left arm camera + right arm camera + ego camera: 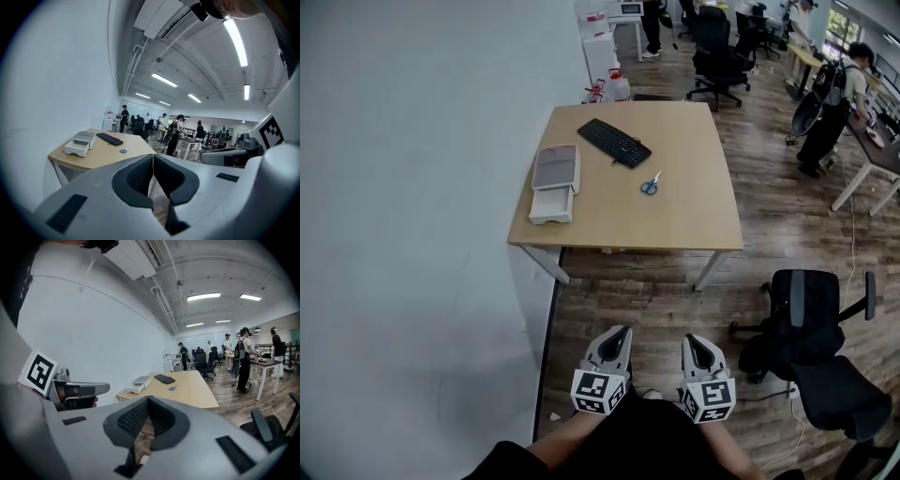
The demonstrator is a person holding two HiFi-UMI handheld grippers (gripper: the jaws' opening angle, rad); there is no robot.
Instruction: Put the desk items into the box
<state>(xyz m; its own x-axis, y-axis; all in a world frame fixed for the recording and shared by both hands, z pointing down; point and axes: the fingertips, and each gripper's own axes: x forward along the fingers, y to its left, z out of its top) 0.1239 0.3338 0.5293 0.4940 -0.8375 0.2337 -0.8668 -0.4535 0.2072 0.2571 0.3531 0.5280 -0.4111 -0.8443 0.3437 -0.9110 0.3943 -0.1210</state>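
Observation:
A wooden table (694, 220) stands ahead against the white wall. On it lie a black keyboard (614, 142), blue-handled scissors (650, 185) and a white box with a grey lid and a pulled-out drawer (554, 183). My left gripper (622, 330) and right gripper (692, 339) hang side by side over the wood floor, well short of the table, both shut and holding nothing. The left gripper view shows the box (80, 142), keyboard (109, 138) and scissors (123, 150) beyond the closed jaws. From the right gripper view the same box (138, 383), keyboard (164, 378) and scissors (173, 388) are visible.
A black office chair (811, 347) stands at the lower right, near my right gripper. The white wall (412, 187) runs along the left. A person with a backpack (830, 103) stands at another desk at the far right, with more chairs (717, 52) behind the table.

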